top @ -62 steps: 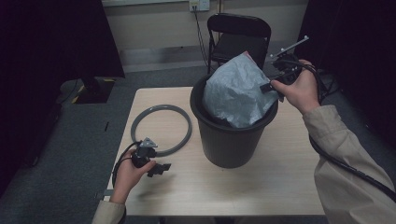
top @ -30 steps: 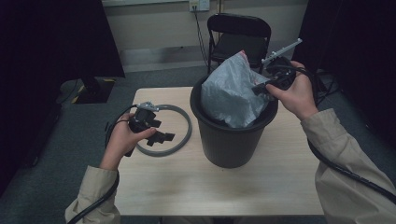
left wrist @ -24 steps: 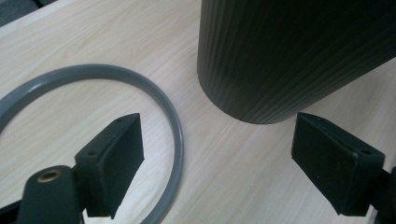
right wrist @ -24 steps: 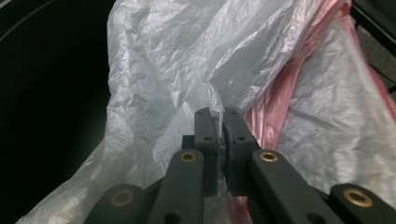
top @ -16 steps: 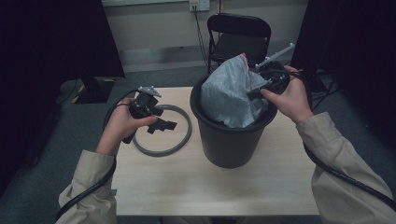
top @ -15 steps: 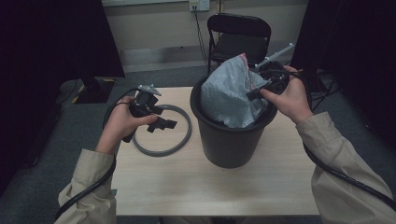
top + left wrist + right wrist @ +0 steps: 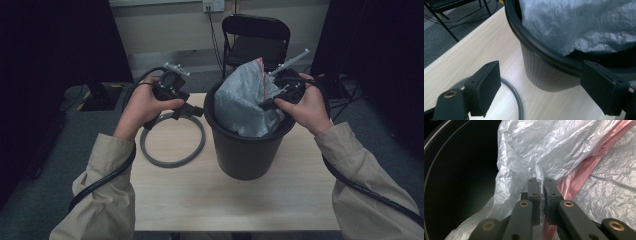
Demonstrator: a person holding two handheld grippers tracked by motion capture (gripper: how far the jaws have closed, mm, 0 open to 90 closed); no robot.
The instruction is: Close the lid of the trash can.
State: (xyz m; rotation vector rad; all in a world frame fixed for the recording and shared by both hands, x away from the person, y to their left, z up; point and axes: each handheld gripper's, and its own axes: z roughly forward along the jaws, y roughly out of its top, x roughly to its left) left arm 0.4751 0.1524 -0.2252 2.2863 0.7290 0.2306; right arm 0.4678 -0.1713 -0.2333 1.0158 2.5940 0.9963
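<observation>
Since the earlier frame, left gripper (image 7: 192, 109) has lifted off the table toward the bucket (image 7: 247, 150), jaws spread and empty above the grey ring (image 7: 172, 161). Beyond, right gripper (image 7: 265, 103) is clamped on the thin bag (image 7: 245, 107) inside the bucket; light, limp, easily torn, best gripped at its bunched edge.

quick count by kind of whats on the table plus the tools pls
black bucket: 1
plastic bag standing in the bucket: 1
grey ring lying flat on the table: 1
tools: 2, the left tool open above the ring, the right tool shut on the bag
total: 5
</observation>
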